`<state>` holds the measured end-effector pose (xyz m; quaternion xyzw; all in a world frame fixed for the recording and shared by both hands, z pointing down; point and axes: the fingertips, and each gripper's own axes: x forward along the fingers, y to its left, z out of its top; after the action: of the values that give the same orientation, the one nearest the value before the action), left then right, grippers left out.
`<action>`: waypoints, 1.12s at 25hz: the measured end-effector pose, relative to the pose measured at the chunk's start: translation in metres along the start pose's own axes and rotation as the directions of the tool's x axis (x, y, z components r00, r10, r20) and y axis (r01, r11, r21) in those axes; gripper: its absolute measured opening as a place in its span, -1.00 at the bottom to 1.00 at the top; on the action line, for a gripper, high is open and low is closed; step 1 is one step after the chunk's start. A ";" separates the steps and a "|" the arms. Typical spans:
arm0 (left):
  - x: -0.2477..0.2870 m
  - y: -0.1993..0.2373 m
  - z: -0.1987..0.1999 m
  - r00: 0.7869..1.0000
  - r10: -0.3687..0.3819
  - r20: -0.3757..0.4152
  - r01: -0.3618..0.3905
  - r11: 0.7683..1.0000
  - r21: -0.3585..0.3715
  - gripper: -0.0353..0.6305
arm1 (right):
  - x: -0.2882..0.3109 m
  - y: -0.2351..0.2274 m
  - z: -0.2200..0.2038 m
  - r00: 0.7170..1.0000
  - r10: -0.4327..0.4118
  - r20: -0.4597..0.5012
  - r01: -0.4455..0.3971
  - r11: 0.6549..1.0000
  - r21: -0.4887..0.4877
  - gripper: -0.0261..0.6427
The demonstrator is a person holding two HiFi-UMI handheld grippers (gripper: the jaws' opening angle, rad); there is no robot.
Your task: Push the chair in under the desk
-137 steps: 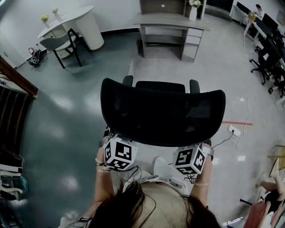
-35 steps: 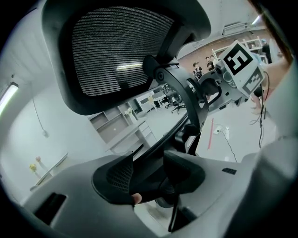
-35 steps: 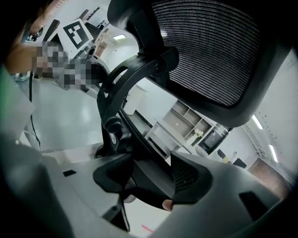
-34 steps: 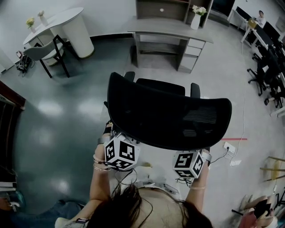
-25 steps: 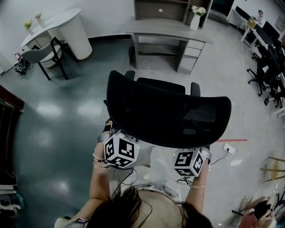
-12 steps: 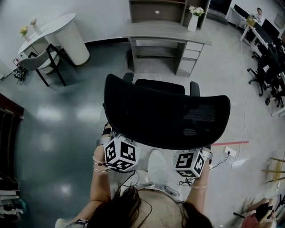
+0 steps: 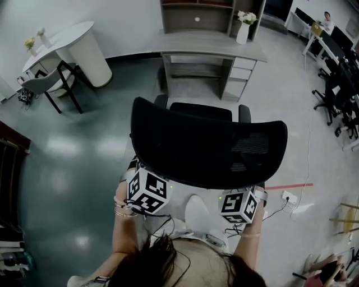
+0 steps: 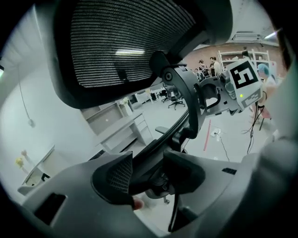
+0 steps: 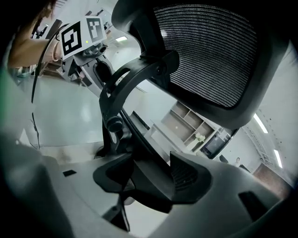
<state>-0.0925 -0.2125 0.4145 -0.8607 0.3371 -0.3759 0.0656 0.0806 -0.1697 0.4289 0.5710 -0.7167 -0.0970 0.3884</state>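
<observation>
A black mesh office chair [image 7: 207, 147] stands in front of me, its back toward me. Ahead of it is the grey desk [image 7: 208, 45], with an open knee space on the left and drawers [image 7: 238, 73] on the right. The chair is short of the desk, with floor between them. My left gripper [image 8: 148, 173] is shut on the chair's black back frame [image 8: 186, 104]; its marker cube [image 7: 147, 190] shows below the backrest's left edge. My right gripper [image 9: 150, 175] is shut on the same frame [image 9: 122, 93], its cube [image 7: 238, 204] under the right edge. The head view hides both sets of fingertips.
A white vase of flowers [image 7: 243, 29] stands on the desk's right end, and a shelf unit [image 7: 196, 10] is behind it. A white rounded table [image 7: 76, 40] with a chair [image 7: 47, 84] is far left. Office chairs [image 7: 336, 84] line the right. A power strip [image 7: 289, 197] and cable lie right.
The chair and I have moved forward together; the desk looms closer and larger than before. Both grippers keep their hold on the back frame.
</observation>
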 end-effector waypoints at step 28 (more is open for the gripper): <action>0.054 0.015 0.040 0.997 -0.058 -0.045 0.054 0.994 -0.095 -0.29 | 0.056 -0.058 -0.011 0.996 0.032 0.087 -0.028 0.999 -0.043 -0.21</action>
<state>-0.0466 -0.2636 0.4130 -0.8627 0.3316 -0.3818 0.0064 0.1289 -0.2358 0.4279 0.5470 -0.7395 -0.1312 0.3697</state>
